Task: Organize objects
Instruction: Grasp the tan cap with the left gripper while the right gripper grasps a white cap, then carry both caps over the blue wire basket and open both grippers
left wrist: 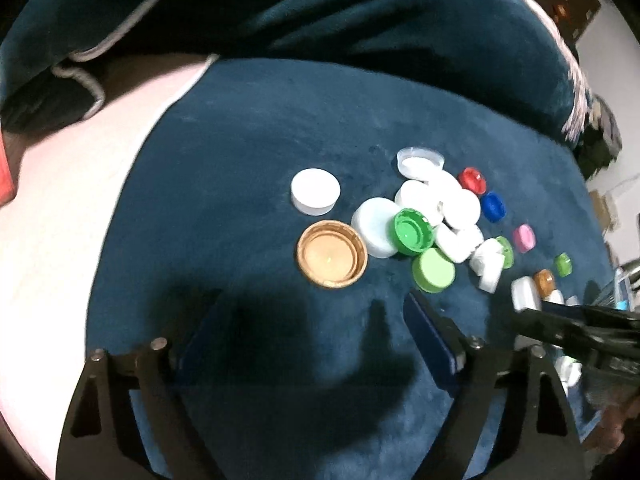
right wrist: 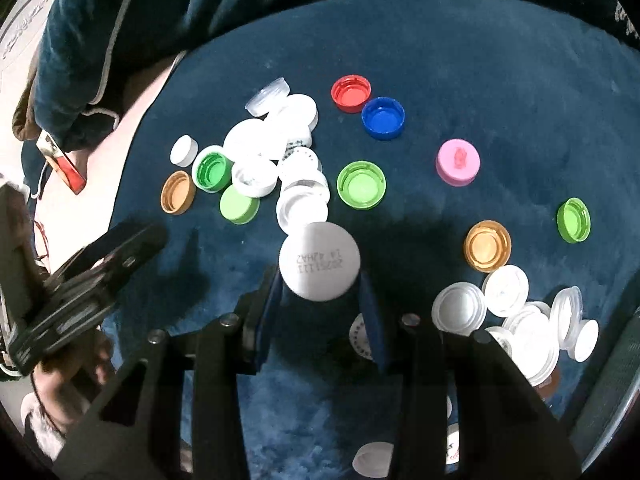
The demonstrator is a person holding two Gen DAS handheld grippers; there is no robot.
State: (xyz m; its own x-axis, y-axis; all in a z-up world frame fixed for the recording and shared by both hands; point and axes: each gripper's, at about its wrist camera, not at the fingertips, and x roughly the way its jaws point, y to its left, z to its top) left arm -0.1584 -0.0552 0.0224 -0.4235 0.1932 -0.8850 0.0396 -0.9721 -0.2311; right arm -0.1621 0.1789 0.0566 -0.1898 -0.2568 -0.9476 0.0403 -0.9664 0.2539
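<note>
Many bottle caps lie on a dark blue cloth [left wrist: 248,128]. My right gripper [right wrist: 320,280] is shut on a white cap with printed digits [right wrist: 319,266], held above the cloth. My left gripper [left wrist: 304,320] is open and empty, just short of a gold cap [left wrist: 332,254] lying open side up. Beyond that cap sit a white cap [left wrist: 315,191], a dark green cap [left wrist: 412,231], a light green cap [left wrist: 434,270] and a pile of white caps [left wrist: 440,200]. In the right wrist view the same pile [right wrist: 272,148] lies ahead at the left, and the left gripper [right wrist: 80,280] shows at the left edge.
Red [right wrist: 351,93], blue [right wrist: 383,117], pink [right wrist: 458,162], light green [right wrist: 361,184] and gold [right wrist: 487,245] caps lie scattered. A second heap of white caps [right wrist: 520,320] sits at the right. A bare pale tabletop [left wrist: 60,208] lies left of the cloth. A dark garment [left wrist: 280,8] lies behind.
</note>
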